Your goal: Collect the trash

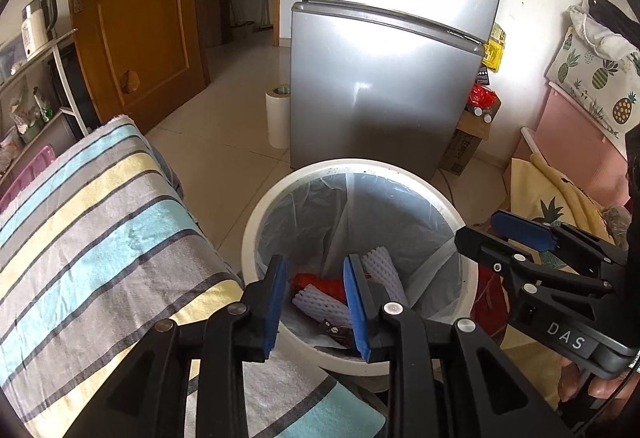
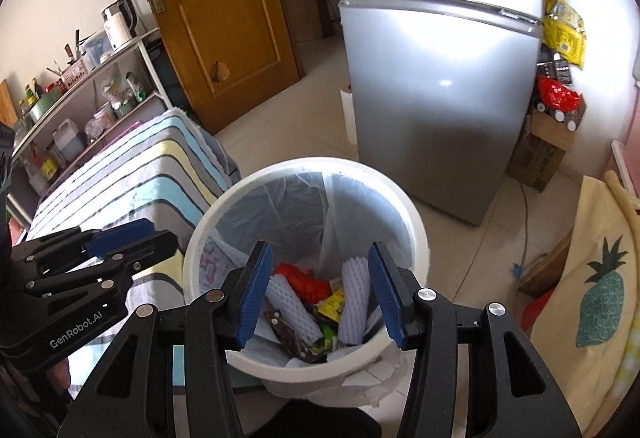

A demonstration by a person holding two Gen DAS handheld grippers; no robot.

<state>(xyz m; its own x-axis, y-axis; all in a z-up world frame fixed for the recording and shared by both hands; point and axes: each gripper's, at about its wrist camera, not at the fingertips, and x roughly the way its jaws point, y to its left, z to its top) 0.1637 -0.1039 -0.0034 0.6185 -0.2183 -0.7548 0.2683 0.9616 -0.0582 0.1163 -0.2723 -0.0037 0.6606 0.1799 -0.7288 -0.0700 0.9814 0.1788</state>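
Both tongs hang over a white bin [image 1: 256,222] at lower centre of each view. The bin has a clear liner and stands on the tile floor in front of a silver fridge [image 1: 384,70].

Left tongs [image 1: 316,308]: blue pads slightly apart, nothing between them, bin contents visible through the gap. Right tongs [image 2: 316,292]: pads well apart, also empty.

Trash lies in the bin bottom: white foam sleeves [image 2: 352,304], a red wrapper [image 2: 310,284], a yellow packet [image 2: 332,304], a brown wrapper [image 2: 290,334].

A striped cloth [image 1: 104,238] covers the surface at left, touching the bin's side. Wooden door [image 1: 140,18] upper left. Pineapple-print fabric [image 2: 600,290] at right edge.
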